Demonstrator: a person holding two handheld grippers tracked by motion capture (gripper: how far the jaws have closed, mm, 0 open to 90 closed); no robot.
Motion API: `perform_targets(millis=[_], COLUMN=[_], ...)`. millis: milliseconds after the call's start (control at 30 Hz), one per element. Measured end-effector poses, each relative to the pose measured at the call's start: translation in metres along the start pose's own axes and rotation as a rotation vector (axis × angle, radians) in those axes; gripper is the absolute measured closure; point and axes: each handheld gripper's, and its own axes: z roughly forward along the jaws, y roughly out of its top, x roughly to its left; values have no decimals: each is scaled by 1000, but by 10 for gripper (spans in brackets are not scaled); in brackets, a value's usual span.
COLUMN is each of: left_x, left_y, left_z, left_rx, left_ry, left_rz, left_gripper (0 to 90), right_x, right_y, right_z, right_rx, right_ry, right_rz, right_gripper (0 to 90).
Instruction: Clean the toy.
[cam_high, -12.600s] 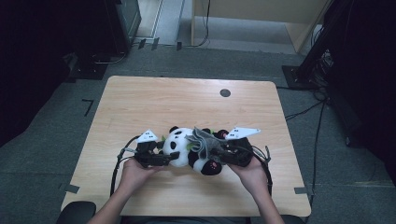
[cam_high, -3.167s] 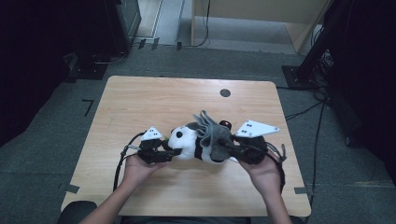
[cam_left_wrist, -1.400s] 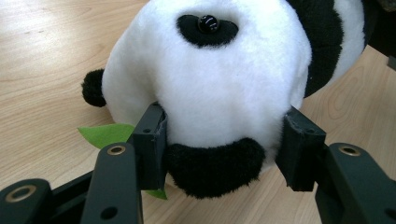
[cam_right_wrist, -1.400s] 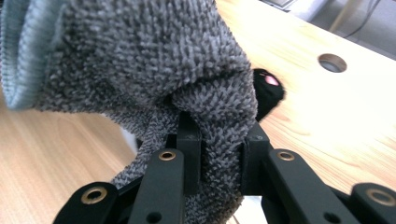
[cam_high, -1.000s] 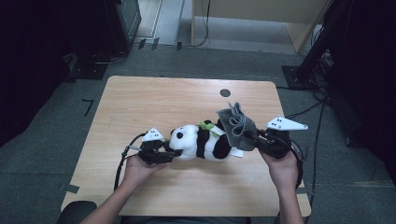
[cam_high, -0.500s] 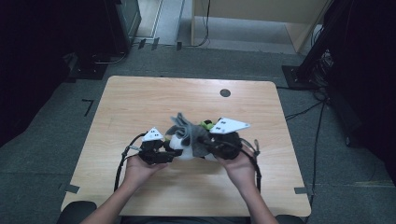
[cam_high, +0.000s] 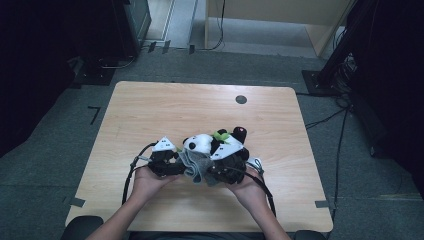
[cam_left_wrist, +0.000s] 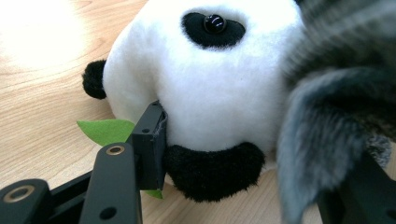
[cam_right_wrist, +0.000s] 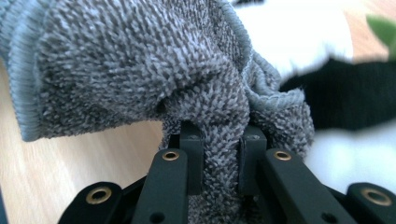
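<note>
- The grey knitted cloth (cam_right_wrist: 154, 79) is pinched between the jaws of the right gripper (cam_right_wrist: 219, 163). They are closed tight on a bunched fold of it.
- The rest of the cloth puffs out above and to the left of those jaws, with its ribbed edge on the far left.
- Just past the cloth, up and to the right of the right jaws, you can see the white and black fur of the panda plush toy (cam_left_wrist: 205, 88).
- The left gripper (cam_left_wrist: 247, 186) has its jaws around the bottom of the panda's head. The left jaw presses into the white fur, just above a black furry part.
- The other left jaw is hidden behind the grey cloth (cam_left_wrist: 327, 135), which hangs down on the right side of that view.
- A green felt leaf (cam_left_wrist: 105, 130) sticks out just to the left of the left jaw, low by the tabletop (cam_left_wrist: 42, 107).
- From the high view, the panda (cam_high: 200, 144) lies on the wooden tabletop (cam_high: 165, 107) between the two grippers, with the cloth (cam_high: 195, 164) in front of it.
- The left gripper (cam_high: 170, 162) and right gripper (cam_high: 220, 167) sit close together, each in one hand.
</note>
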Motion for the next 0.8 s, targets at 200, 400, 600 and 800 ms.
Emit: perform_targets(millis=[200, 400, 600, 800], left_x=[2, 1, 1, 2], left_y=[0, 0, 0, 0], left_z=[-1, 0, 0, 0], left_rx=[-3, -3, -2, -3], left_ry=[-10, -8, -11, -14], left_rz=[-16, -15, -21, -26], left_gripper=[438, 440, 441, 441], right_x=[-5, -23, -37, -47], right_y=[-11, -19, -25, -28], right_z=[-20, -45, -65, -77], right_rx=[36, 21, -12, -38], right_ry=[-29, -80, -118, -142], right_rz=[0, 38, 79, 104], right_gripper=[782, 781, 780, 777])
